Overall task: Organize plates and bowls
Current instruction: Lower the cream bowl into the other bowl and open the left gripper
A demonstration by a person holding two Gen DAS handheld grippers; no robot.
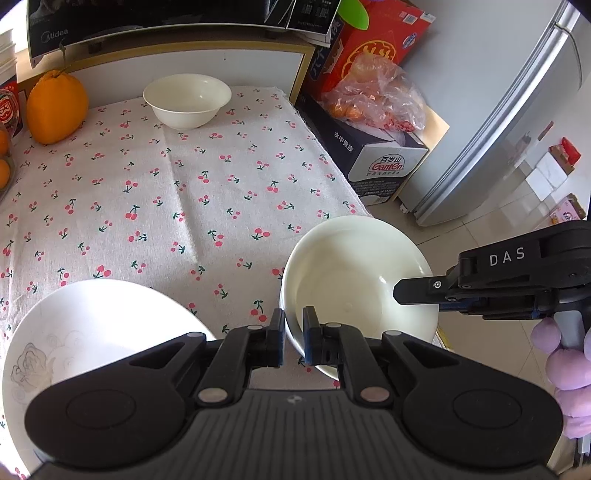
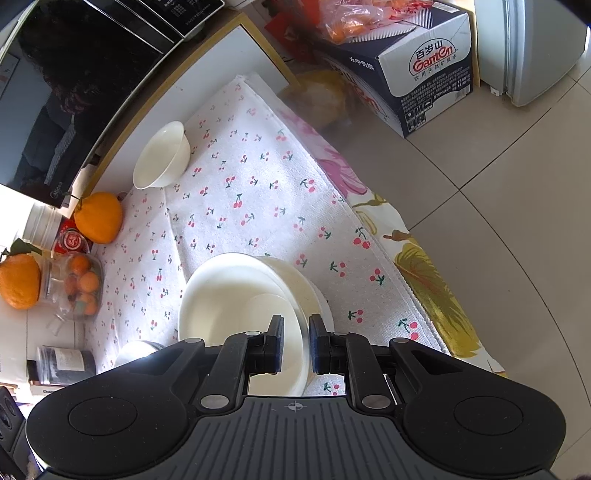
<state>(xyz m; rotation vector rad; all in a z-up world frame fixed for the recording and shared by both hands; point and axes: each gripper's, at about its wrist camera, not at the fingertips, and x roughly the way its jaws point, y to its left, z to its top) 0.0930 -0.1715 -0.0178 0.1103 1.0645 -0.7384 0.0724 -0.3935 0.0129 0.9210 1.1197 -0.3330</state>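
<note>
A white bowl (image 1: 354,280) is held at the table's front right edge. My left gripper (image 1: 293,339) is shut on its near rim. My right gripper (image 2: 296,345) is shut on the same bowl's rim (image 2: 236,306) from the right; its finger (image 1: 417,290) reaches over the far rim in the left wrist view. A white plate (image 1: 92,332) with a faint flower print lies at the front left. A second white bowl (image 1: 187,99) stands at the back of the cherry-print cloth (image 1: 184,192); it also shows in the right wrist view (image 2: 162,157).
A large orange fruit (image 1: 55,107) sits at the back left, with a microwave (image 1: 147,22) behind. A water carton (image 1: 373,162) and a fridge (image 1: 517,110) stand on the floor to the right. A tub of small oranges (image 2: 77,284) and a dark jar (image 2: 62,363) are at the left.
</note>
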